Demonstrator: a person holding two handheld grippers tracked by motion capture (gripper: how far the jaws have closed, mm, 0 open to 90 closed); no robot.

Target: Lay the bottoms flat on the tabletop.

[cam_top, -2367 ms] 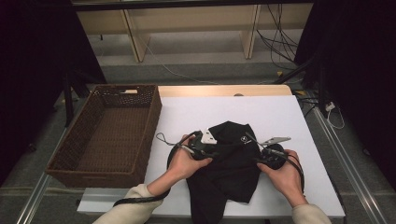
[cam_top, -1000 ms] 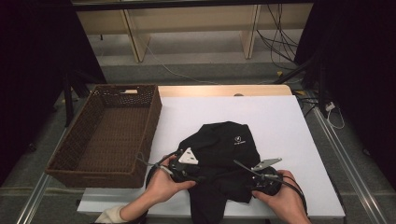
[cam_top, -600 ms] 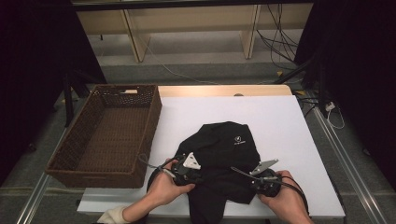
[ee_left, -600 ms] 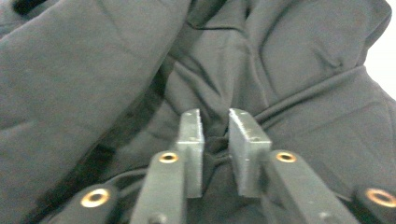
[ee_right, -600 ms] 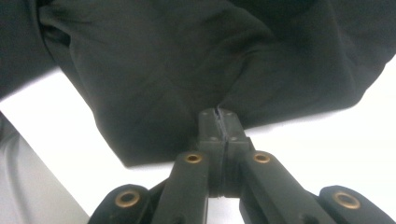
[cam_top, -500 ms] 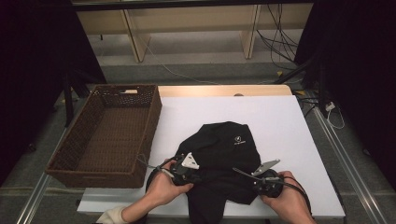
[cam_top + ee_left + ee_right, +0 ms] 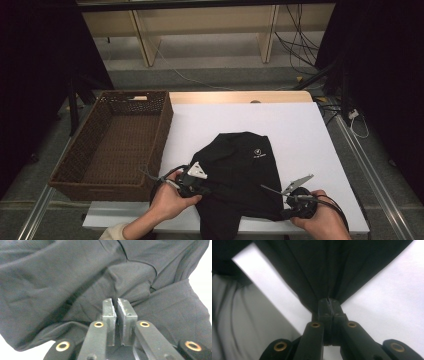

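Note:
A black garment [image 7: 240, 170] with a small white logo lies crumpled on the white table [image 7: 300, 125], its lower part hanging over the near edge. My left gripper [image 7: 206, 187] is at the garment's left edge. Its jaws have just been closing and now stand nearly together, with a fold of the black cloth [image 7: 75, 277] at the tips of the left gripper [image 7: 115, 300]. My right gripper [image 7: 283, 212] is at the garment's lower right. In the right gripper view the right gripper [image 7: 328, 300] is shut tight on an edge of the cloth [image 7: 332, 265], which fans out taut from the tips.
An empty brown wicker basket [image 7: 107, 185] stands against the table's left side. Bare white tabletop lies right of and beyond the garment. Wooden shelf legs and cables stand on the floor behind the table.
Both hands came from the garment's middle down toward the table's near edge. The right hand has since drawn a little to the right with the cloth stretched behind it.

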